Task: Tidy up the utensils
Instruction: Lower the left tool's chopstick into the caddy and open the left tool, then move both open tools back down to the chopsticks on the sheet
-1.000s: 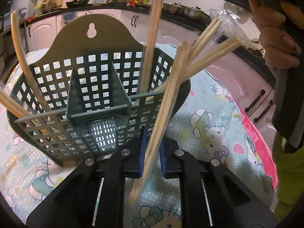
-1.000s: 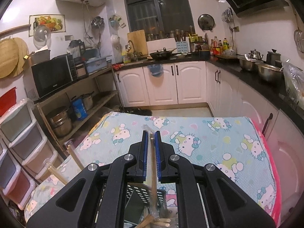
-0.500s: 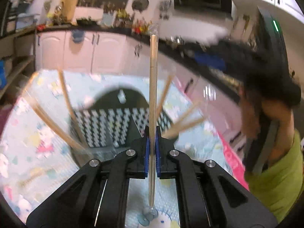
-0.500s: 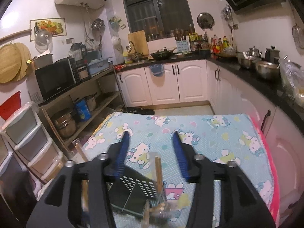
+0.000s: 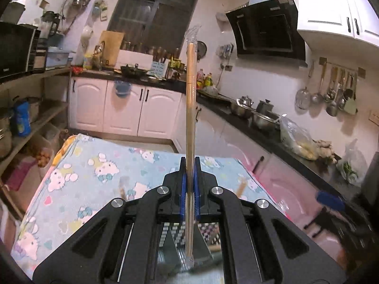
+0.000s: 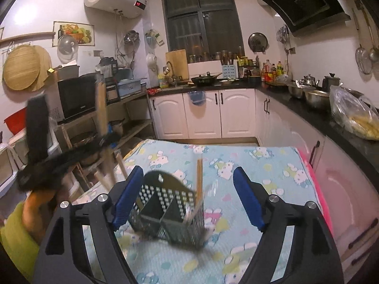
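My left gripper (image 5: pixel 189 189) is shut on a pair of plastic-wrapped wooden chopsticks (image 5: pixel 191 108) that stands upright, lifted above the dark slotted utensil basket (image 5: pixel 177 234). In the right wrist view the basket (image 6: pixel 165 213) sits on the cloth, blurred, with a chopstick (image 6: pixel 199 177) upright in its right compartment and more leaning out at its left (image 6: pixel 106 177). My right gripper (image 6: pixel 188 198) hovers in front of the basket, its jaws opening wide, and nothing is pressed between the pads. The left gripper (image 6: pixel 38 130) shows blurred at far left.
A table with a light blue cartoon-cat cloth (image 6: pixel 260 165) carries the basket. White cabinets and a black counter with pots (image 6: pixel 312 94) run along the right. Open shelves with a microwave (image 6: pixel 75 97) stand left. A person's hand and green sleeve (image 6: pixel 16 232) are at lower left.
The left gripper rose and tilted up with the wrapped chopsticks, clear of the basket. The right gripper let go of its chopstick, which now stands in the basket, and opened wide.
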Tool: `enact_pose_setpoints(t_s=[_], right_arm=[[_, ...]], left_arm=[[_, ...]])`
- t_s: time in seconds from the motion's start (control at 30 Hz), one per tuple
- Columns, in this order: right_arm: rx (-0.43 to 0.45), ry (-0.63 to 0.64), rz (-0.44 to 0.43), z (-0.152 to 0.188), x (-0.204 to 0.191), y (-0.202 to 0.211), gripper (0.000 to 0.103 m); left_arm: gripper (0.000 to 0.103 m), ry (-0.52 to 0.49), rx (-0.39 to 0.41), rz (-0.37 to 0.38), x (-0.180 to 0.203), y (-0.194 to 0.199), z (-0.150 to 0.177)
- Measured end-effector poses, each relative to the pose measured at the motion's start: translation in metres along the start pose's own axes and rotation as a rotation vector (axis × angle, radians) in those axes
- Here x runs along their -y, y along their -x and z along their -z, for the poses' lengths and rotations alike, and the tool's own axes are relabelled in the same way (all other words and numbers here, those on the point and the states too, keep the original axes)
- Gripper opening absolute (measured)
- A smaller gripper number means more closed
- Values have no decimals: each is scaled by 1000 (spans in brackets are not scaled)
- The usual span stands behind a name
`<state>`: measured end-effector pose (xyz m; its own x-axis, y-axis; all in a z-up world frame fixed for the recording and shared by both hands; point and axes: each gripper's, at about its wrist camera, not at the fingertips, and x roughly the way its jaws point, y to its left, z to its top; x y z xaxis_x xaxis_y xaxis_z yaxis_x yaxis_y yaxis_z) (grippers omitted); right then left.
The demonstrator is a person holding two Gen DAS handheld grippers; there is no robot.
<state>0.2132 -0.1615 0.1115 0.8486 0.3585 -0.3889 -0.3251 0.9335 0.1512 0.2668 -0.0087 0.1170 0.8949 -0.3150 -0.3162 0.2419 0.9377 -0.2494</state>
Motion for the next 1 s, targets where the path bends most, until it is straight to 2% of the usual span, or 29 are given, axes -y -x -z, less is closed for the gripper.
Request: enact_pose_setpoints(t_s=[0.17, 0.4, 0.5, 0.53, 0.63, 1.0], right_arm=[[-26, 3, 13, 32, -1, 19, 76], [-140, -32, 42, 82, 3, 21, 76], [-170, -57, 47, 101, 3, 24, 76], [-176, -61, 48, 105, 3, 24, 76], [-190, -70, 51, 116, 2, 27, 76], [-204, -71, 35, 135, -7, 43, 76]], left_arm=[[1, -33, 2, 7, 10, -23, 19], [1, -74, -46, -9, 17, -44, 44], [12, -84, -62, -16, 17, -46, 50], [18, -83, -74, -20, 17, -45, 52], [22, -75, -90, -24, 17, -40, 56], [48, 1, -180, 7, 12, 12, 71]])
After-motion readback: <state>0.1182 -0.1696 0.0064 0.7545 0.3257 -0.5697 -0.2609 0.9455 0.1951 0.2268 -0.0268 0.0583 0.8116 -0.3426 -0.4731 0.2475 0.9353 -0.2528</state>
